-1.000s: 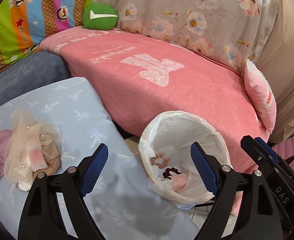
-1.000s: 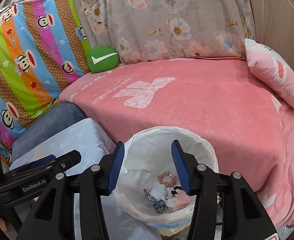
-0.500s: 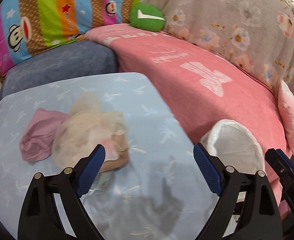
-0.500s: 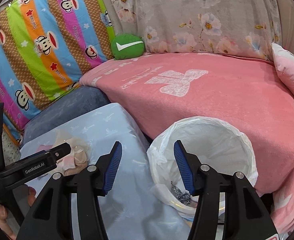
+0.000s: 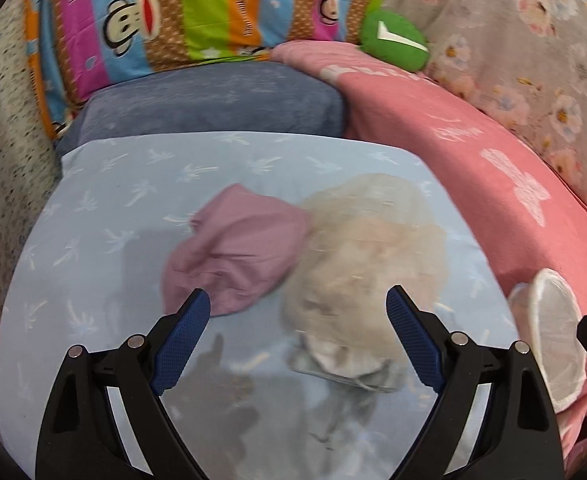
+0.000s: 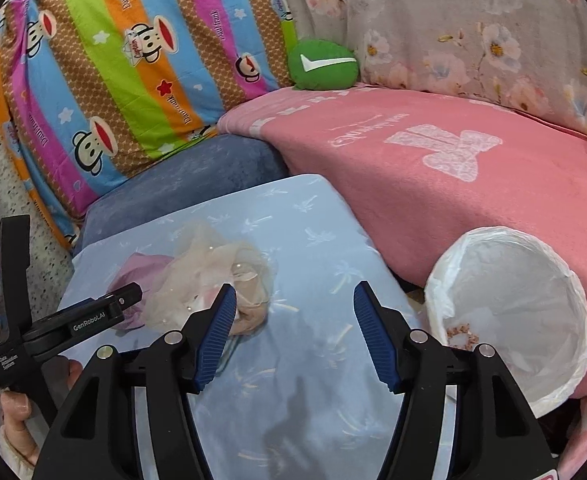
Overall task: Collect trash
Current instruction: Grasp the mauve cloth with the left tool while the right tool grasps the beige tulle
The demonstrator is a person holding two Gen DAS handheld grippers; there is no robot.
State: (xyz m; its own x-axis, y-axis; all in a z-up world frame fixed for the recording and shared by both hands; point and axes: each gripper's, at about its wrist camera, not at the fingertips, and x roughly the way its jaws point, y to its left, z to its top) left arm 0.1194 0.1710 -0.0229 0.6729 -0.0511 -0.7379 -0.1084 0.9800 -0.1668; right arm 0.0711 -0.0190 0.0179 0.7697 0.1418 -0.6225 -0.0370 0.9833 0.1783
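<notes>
A heap of beige gauzy fabric (image 5: 369, 256) lies on the light blue patterned tabletop (image 5: 93, 240), with a mauve cloth (image 5: 233, 256) against its left side. My left gripper (image 5: 297, 316) hangs wide open just above this heap, nothing between its blue pads. In the right wrist view the same beige heap (image 6: 209, 276) and mauve cloth (image 6: 137, 272) sit left of my right gripper (image 6: 295, 320), whose jaws are opening with nothing between them. The white-lined trash bin (image 6: 509, 320) stands at the right, a small ring-shaped scrap inside. The bin's rim (image 5: 549, 332) shows at the left wrist view's right edge.
A pink blanket (image 6: 473, 184) covers the sofa behind the table, with a green cushion (image 6: 323, 65), a striped monkey-print cover (image 6: 133, 80) and a floral cover (image 6: 473, 32). A blue cushion (image 5: 213, 100) lies behind the table. A hand (image 6: 17, 412) holds the left gripper.
Both grippers swung left, away from the bin and over the table. The cloth heap now lies under the left gripper. The right jaws have widened.
</notes>
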